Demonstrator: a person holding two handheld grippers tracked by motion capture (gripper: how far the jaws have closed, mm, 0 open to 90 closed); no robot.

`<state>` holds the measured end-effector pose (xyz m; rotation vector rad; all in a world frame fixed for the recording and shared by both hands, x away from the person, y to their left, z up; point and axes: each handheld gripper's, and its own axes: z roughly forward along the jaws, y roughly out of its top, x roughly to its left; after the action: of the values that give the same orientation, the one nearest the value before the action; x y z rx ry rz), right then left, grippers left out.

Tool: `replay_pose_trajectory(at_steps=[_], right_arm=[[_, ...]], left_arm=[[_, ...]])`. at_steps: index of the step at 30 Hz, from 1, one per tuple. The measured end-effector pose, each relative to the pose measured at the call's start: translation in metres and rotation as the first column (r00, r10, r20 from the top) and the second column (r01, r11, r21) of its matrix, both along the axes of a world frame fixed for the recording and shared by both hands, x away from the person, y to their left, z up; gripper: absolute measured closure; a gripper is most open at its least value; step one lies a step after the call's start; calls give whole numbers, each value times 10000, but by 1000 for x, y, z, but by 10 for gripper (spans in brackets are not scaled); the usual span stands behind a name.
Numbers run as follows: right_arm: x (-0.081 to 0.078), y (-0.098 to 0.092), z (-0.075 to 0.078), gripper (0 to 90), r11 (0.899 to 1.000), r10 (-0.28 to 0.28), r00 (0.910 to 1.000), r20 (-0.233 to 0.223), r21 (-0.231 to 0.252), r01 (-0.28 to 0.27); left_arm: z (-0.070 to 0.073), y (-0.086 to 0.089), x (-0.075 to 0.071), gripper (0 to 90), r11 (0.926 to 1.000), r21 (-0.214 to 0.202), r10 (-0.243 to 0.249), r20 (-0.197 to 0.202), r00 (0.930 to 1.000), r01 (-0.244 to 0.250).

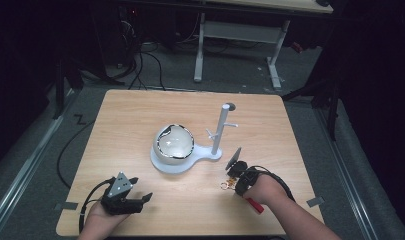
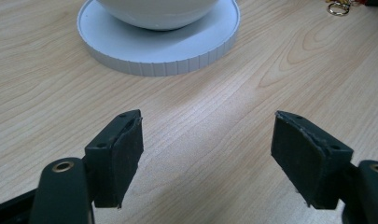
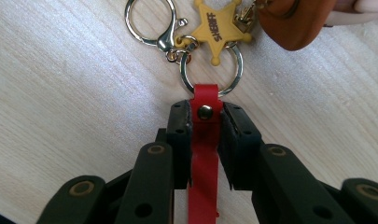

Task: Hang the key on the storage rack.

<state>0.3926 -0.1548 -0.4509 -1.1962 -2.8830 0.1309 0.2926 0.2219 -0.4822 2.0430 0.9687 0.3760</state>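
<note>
Keychain [image 3: 203,51] strap [image 3: 205,149] pinched in right gripper [image 3: 205,122], near-right on table [image 1: 140,115]. Left gripper [image 2: 207,154] spread, empty. Next, prob.: lift, hang on stand peg [image 1: 232,125].

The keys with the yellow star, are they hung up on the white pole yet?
Not yet. Picked up: the right gripper is shut on the red strap of the keys, low over the table. Left, probably: carrying them to the white pole. The left gripper waits open.

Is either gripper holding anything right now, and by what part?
The right gripper is shut on the keychain's red strap, just below its rivet. The left gripper is open, holding nothing.
</note>
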Motion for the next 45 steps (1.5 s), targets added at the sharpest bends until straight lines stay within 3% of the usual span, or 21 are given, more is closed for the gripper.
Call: replay_pose_trajectory(at_steps=[7,17,20,25,32,45], right_arm=[[-8,-3,8,748,9991,397,9992,91,109,-398],[-6,-16,67,749,9983,162,9994,292,552,-178],[-3,-20,85,749,9977,401,9976,563,523,-430],[-1,-19,106,750,9988,161,9957,911,441,-202],[8,-18,140,750,9972,225,9853,1691,662,-342],[28,-2,198,749,9909,132,9549,2967,1238,-521]], left_arm=[[-1,3,-1,258,9999,-59,130,-46,9999,-131],[-1,0,-1,257,10000,-12,39,-54,10000,-39],[-2,1,0,258,10000,-52,67,-78,9999,-68],[-1,1,0,258,10000,-47,48,-78,10000,-48],[-1,1,-1,258,10000,-69,38,-81,10000,-39],[-1,0,0,258,10000,-73,14,-83,10000,-14]])
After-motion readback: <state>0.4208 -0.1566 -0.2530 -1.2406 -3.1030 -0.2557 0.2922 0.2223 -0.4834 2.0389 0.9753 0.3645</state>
